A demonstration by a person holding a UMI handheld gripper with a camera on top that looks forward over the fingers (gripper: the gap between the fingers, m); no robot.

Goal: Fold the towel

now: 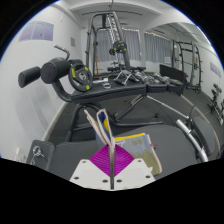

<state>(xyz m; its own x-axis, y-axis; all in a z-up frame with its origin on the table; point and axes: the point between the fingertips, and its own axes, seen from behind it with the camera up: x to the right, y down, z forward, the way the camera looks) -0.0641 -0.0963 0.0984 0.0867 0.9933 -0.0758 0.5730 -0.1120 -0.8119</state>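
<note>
Fingers of the gripper meet at their tips in the gripper view, magenta pads nearly pressed together, so the claw reads as closed. Whether cloth is pinched between the tips cannot be told; nothing clearly fills the narrow seam.

Just ahead of the tips, at about twelve o'clock from them, lies the towel, a pale, rumpled cloth with yellowish and light blue patches. One slim strip of it rises toward eleven o'clock, as if lifted or propped, while the rest spreads flat toward two o'clock. It rests on the dark belt of a treadmill, which serves here as the work surface. The gripper points down along the belt toward the towel's near edge, a sensible approach for taking a corner and drawing it over; in my judgement the fold is barely begun, since the cloth looks loose and uneven.

Beyond the towel, at eleven o'clock, the treadmill's console and handle rise. At one o'clock stands a weight machine with cables, and at three o'clock a bench slants away. Windows line the far wall. Nothing sits between gripper and towel; the console looks far enough to leave room.
</note>
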